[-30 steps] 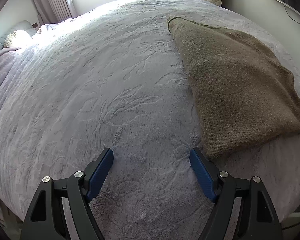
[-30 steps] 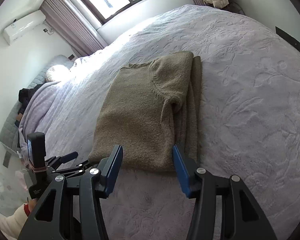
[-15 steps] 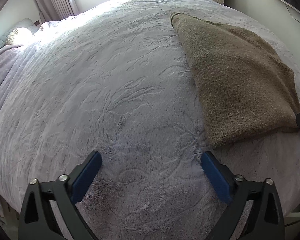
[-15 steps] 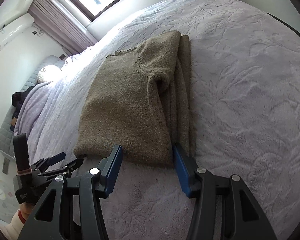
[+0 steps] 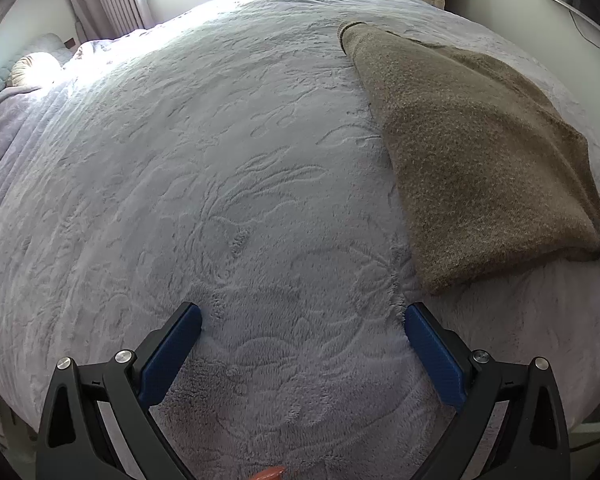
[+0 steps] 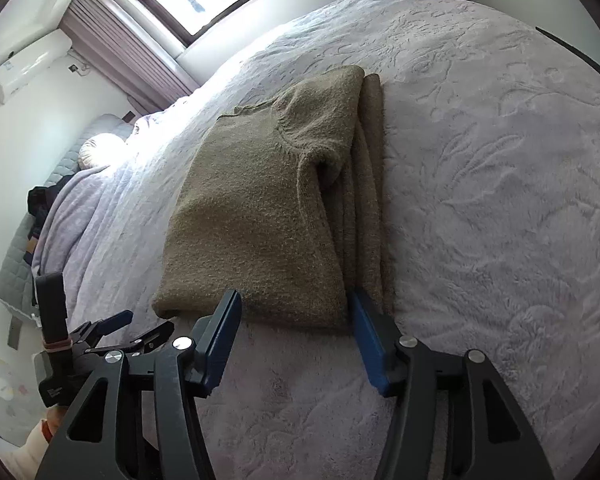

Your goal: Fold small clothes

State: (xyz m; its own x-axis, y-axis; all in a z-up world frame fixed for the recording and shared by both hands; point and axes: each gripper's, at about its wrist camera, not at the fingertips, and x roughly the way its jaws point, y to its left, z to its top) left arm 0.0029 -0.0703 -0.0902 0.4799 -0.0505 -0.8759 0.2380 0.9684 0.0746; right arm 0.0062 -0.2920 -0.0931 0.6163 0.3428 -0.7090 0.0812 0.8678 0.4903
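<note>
Looking down along both tools, we find the sweater point(image 6: 260, 208) lying folded on the pale embossed bedspread point(image 6: 500, 200), sleeves tucked in so that layered edges stack along its right side, the neckline toward the window end. It sits near the foot edge of the bed, its hem closest to us.

Our left gripper point(image 5: 302, 334) stands spread wide over bare bedspread, nothing between its blue pads, with the sweater's near left corner just beside and beyond its right finger. Our right gripper point(image 6: 296, 332) is opening; its fingertips flank the hem's right portion, and the fabric's edge lies right at the tips without either pad pressing on it, so we read it as released.

We judge the knit to be soft, thick and fairly light (a fuzzy wool-like weave, by the look of it), floppy rather than stiff. It should not slip from the pads, but the stacked layers will slide over one another and sag if lifted from one point only. The plush cover beneath may also drag on it.

For a further fold, we would take hold at the two hem corners, one tool each, pinching through all the layers at once, especially on the right side where the tucked sleeve edges could spill out. Lifting both corners evenly and carrying the hem up toward the neckline looks like the likely next step, though the piece may already count as nearly done.
</note>
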